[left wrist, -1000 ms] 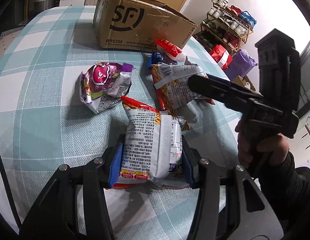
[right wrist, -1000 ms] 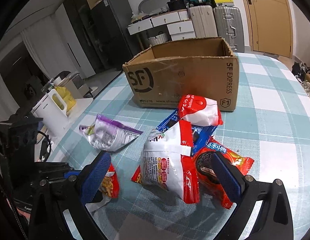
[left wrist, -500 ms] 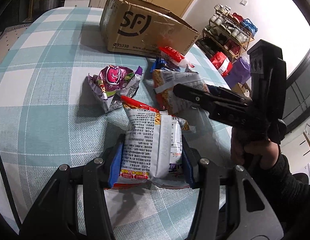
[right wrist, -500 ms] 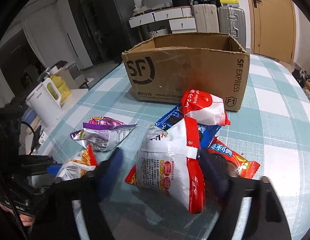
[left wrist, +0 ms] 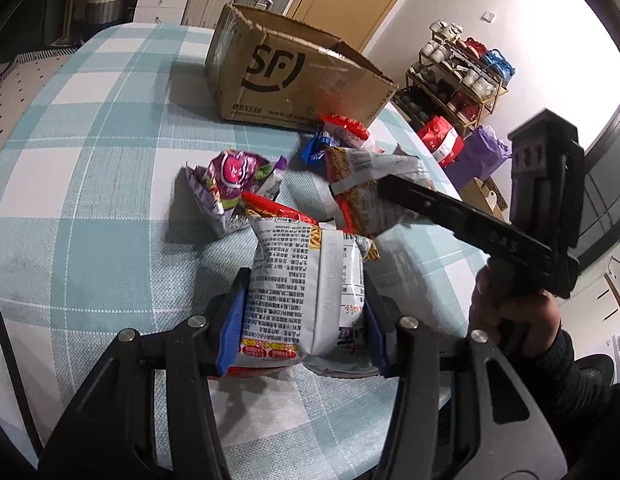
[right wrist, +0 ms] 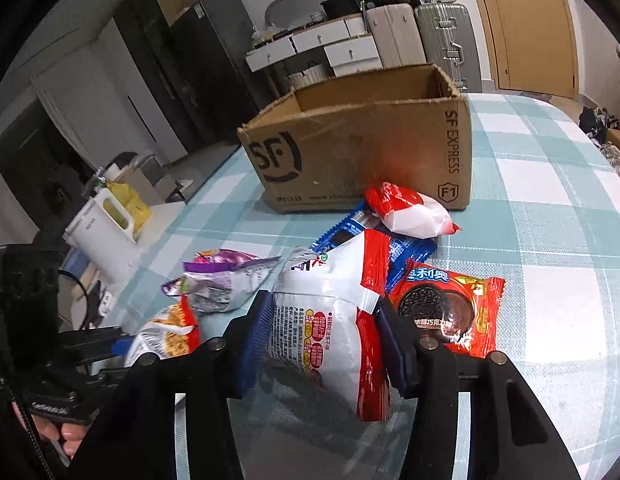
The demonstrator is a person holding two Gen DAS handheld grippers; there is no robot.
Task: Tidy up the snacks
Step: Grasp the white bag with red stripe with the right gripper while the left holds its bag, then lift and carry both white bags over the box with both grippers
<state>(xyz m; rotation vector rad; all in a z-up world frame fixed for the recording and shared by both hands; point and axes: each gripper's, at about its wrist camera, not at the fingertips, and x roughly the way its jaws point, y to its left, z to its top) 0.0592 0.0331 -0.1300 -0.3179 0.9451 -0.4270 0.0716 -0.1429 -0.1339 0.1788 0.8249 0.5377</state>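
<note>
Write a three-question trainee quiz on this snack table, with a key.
1. True or false: the cardboard box is open at the top.
2. What is the right hand-held gripper shut on? A) the purple packet B) the white and red packet C) the Oreo packet
3. Fill in: the left hand-held gripper grips a ___ packet printed with small text.

Key: 1 true; 2 B; 3 silver

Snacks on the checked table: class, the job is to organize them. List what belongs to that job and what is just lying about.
Belongs to the job:
- noodle snack bag in the left gripper
- white-and-red bag in the right gripper
- purple bag
- Oreo pack
- blue pack
- red-and-white pouch
- cardboard box

Just lying about:
- suitcases
- white kettle
- shoe rack
</note>
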